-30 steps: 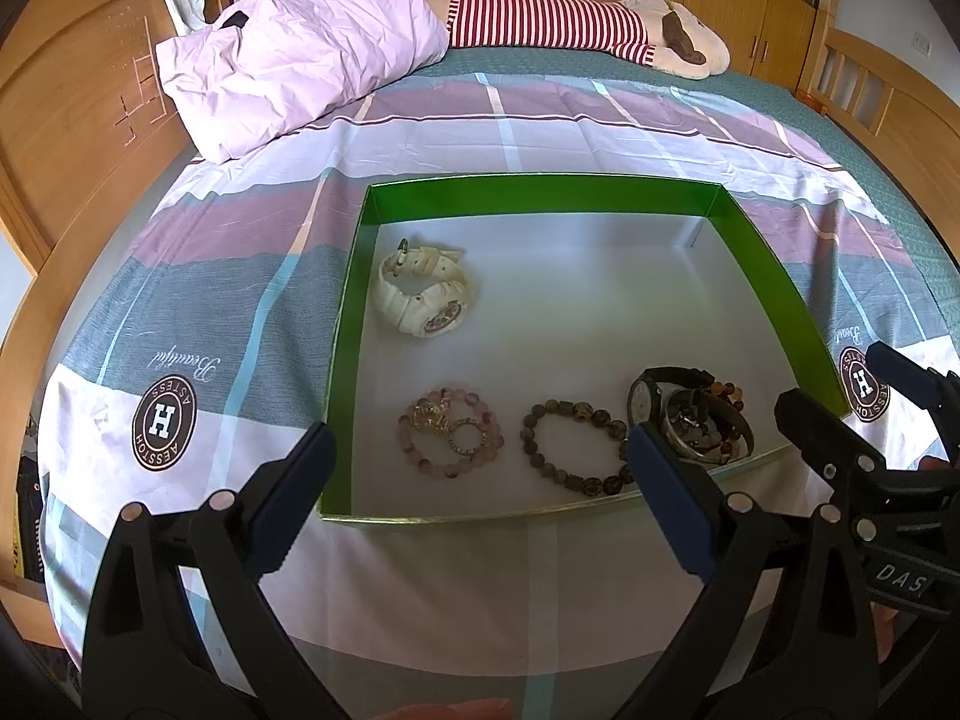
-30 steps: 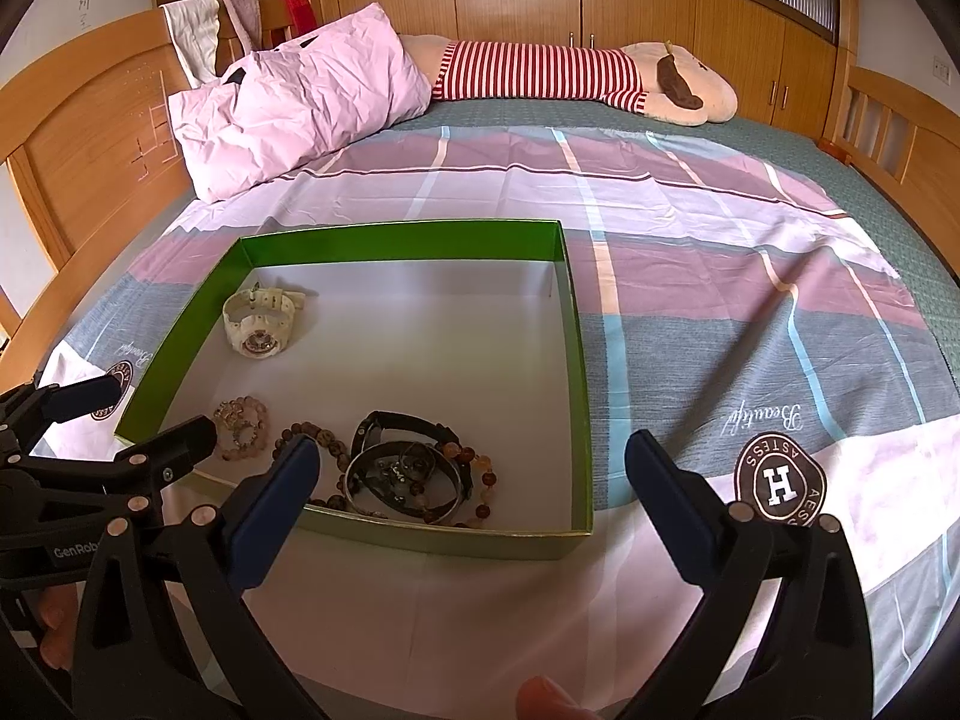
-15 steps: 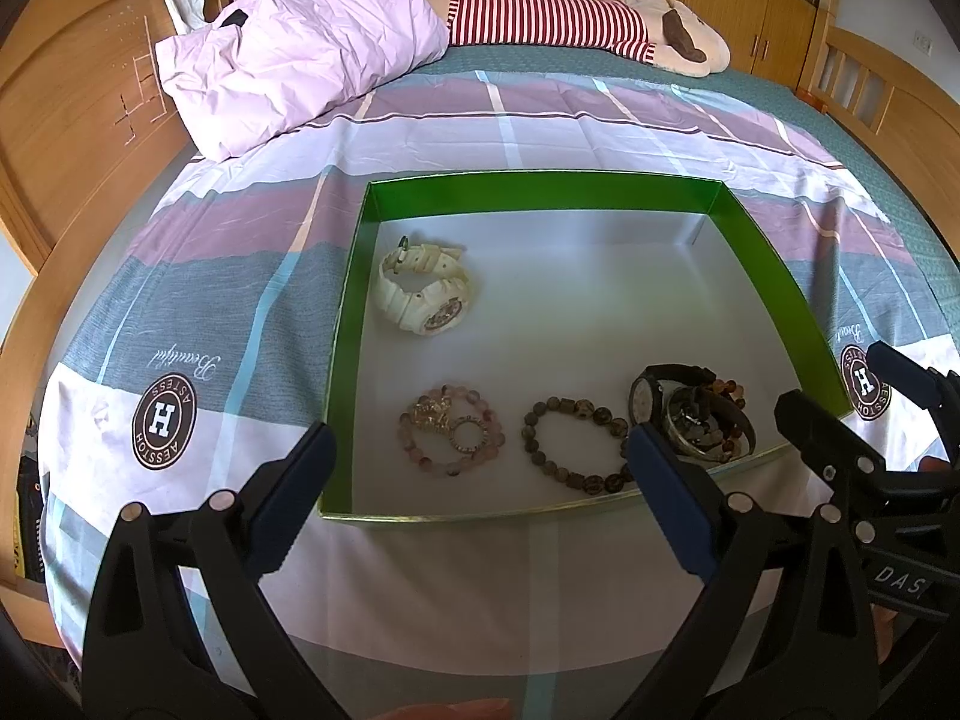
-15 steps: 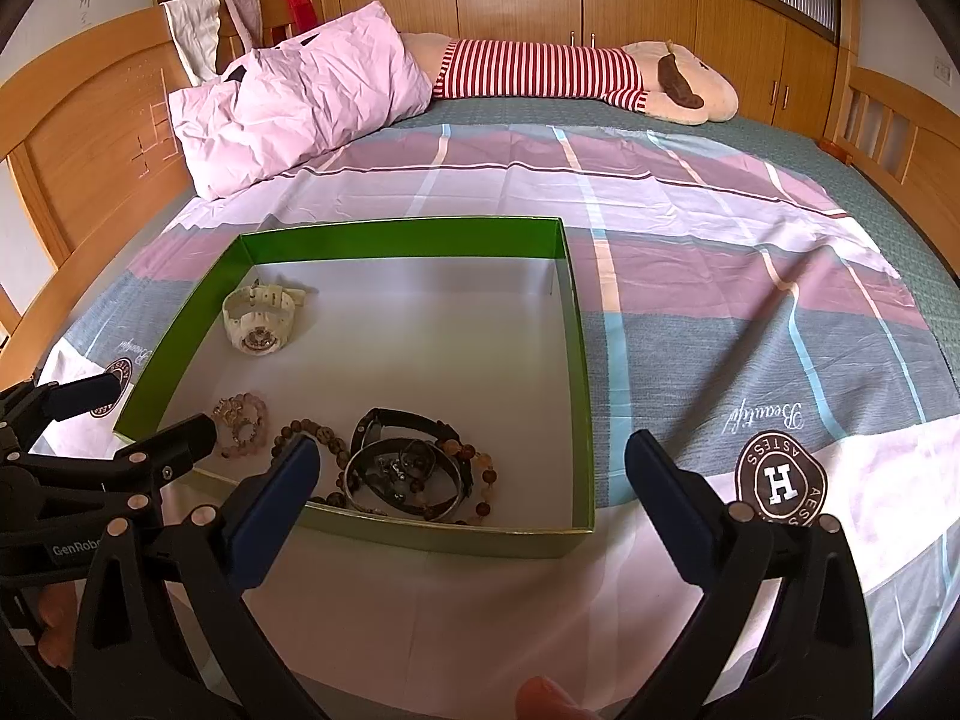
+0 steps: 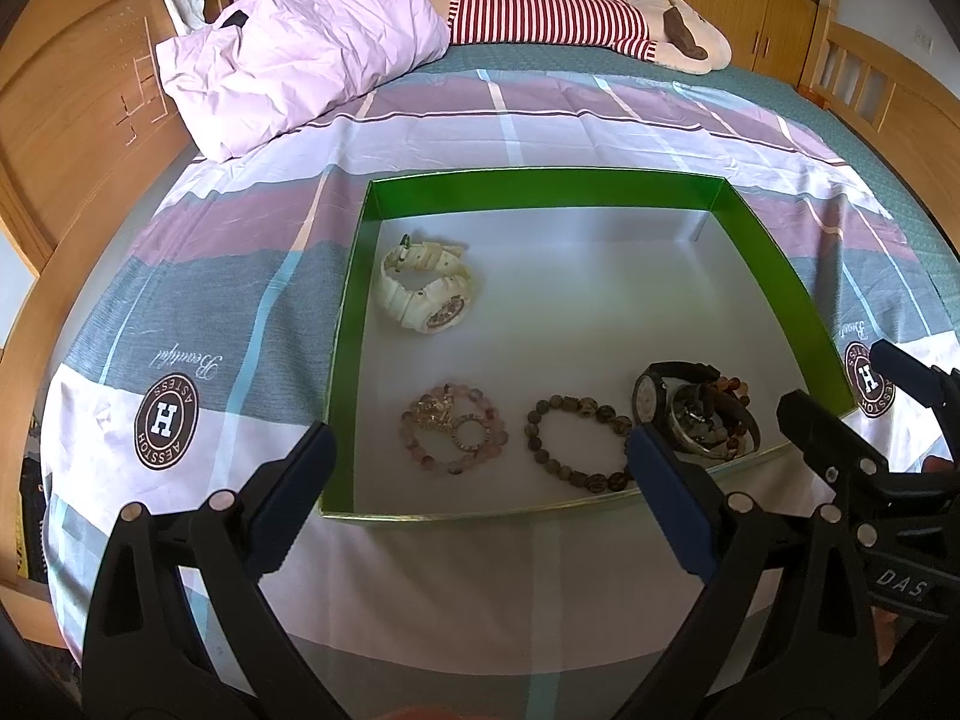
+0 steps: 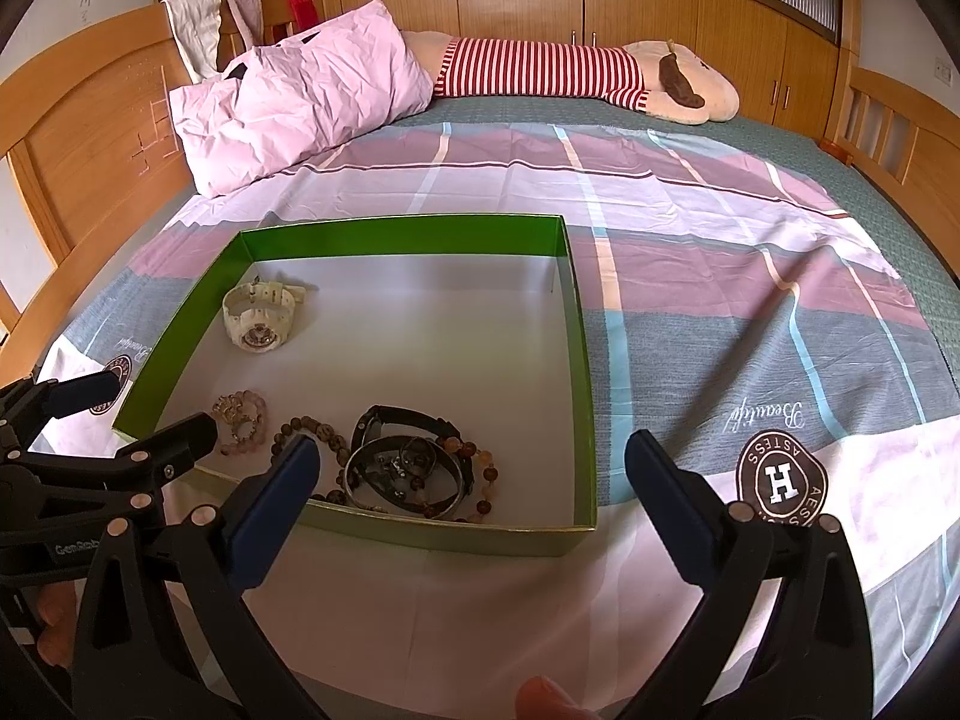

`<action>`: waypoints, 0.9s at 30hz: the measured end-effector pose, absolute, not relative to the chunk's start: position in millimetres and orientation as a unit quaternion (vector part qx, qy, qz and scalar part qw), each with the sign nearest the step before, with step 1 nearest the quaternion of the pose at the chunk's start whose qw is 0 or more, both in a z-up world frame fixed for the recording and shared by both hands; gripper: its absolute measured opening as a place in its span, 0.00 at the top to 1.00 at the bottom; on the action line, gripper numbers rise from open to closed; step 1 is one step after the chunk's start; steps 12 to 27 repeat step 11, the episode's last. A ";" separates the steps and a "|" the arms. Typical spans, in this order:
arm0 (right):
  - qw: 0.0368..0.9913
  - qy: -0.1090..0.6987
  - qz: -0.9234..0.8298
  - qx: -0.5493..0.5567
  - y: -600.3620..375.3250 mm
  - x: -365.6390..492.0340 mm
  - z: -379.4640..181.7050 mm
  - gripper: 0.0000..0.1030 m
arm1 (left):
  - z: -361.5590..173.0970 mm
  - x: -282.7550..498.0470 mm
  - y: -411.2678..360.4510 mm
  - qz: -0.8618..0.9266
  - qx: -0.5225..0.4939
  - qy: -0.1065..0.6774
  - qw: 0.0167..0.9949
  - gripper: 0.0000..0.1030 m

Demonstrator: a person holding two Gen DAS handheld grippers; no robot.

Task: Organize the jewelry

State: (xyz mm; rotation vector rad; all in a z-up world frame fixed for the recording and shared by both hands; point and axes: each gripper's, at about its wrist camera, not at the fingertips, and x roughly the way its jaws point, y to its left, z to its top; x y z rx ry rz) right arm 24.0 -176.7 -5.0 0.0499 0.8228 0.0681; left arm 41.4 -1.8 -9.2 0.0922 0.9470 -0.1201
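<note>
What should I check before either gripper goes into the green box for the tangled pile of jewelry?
1. Left gripper open and holding nothing: ok.
2. Right gripper open and holding nothing: ok.
3. Green box flat on the bedsheet, open top: ok.
4. Pieces separated: not ok. The black watch, a metal bangle and an amber bead bracelet overlap in the near corner on the right gripper's side.
5. White watch, pink bead bracelet and brown bead bracelet each lying apart: ok.
6. Which piece of the pile lies on top: cannot tell.
</note>
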 end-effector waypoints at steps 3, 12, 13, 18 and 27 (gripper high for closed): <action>0.915 0.400 0.033 0.026 -176.7 24.0 -4.9 0.01 | -8.2 43.1 -2.5 -0.059 0.043 0.458 0.886 0.04; 0.915 0.400 0.034 0.025 -176.3 23.9 -6.0 0.01 | -8.6 44.9 -2.1 -0.061 0.039 0.465 0.883 0.04; 0.915 0.400 0.034 0.025 -176.3 23.9 -6.0 0.01 | -8.6 44.9 -2.1 -0.061 0.039 0.465 0.883 0.04; 0.915 0.400 0.034 0.025 -176.3 23.9 -6.0 0.01 | -8.6 44.9 -2.1 -0.061 0.039 0.465 0.883 0.04; 0.915 0.400 0.034 0.025 -176.3 23.9 -6.0 0.01 | -8.6 44.9 -2.1 -0.061 0.039 0.465 0.883 0.04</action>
